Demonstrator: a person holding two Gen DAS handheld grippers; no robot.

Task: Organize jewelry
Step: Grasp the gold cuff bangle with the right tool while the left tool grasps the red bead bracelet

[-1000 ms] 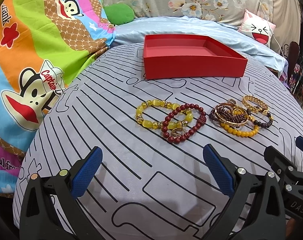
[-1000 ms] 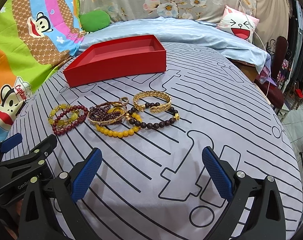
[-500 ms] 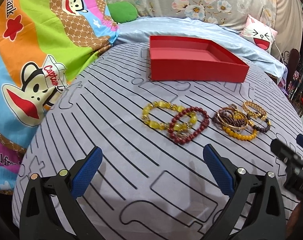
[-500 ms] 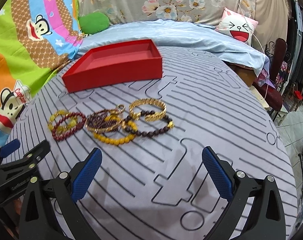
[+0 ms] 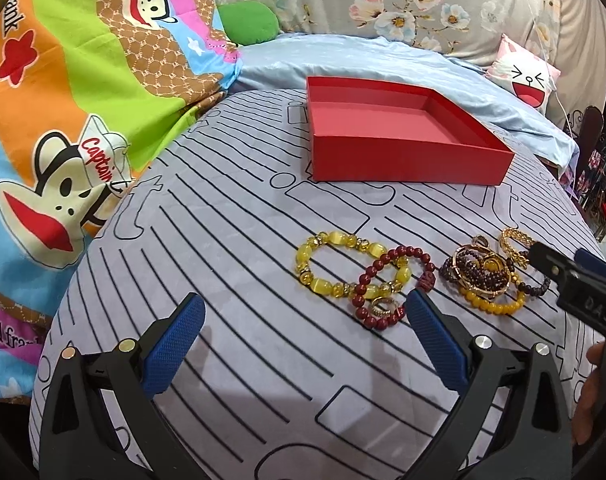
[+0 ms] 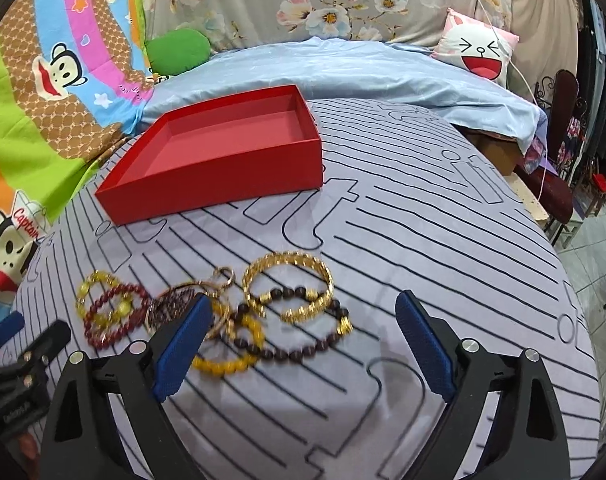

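My right gripper (image 6: 303, 344), jaws wide apart and empty (as are the left's (image 5: 303, 340)), sits nearest the gold bangle (image 6: 289, 284), just ahead between its fingers, with the red box (image 6: 223, 184) farther beyond, slightly left.

Left tongs (image 5: 303, 336) spread wide, holding nothing, above striped sheet (image 5: 231, 264); bracelets (image 5: 407, 276) ahead, red box (image 5: 403, 156) beyond.
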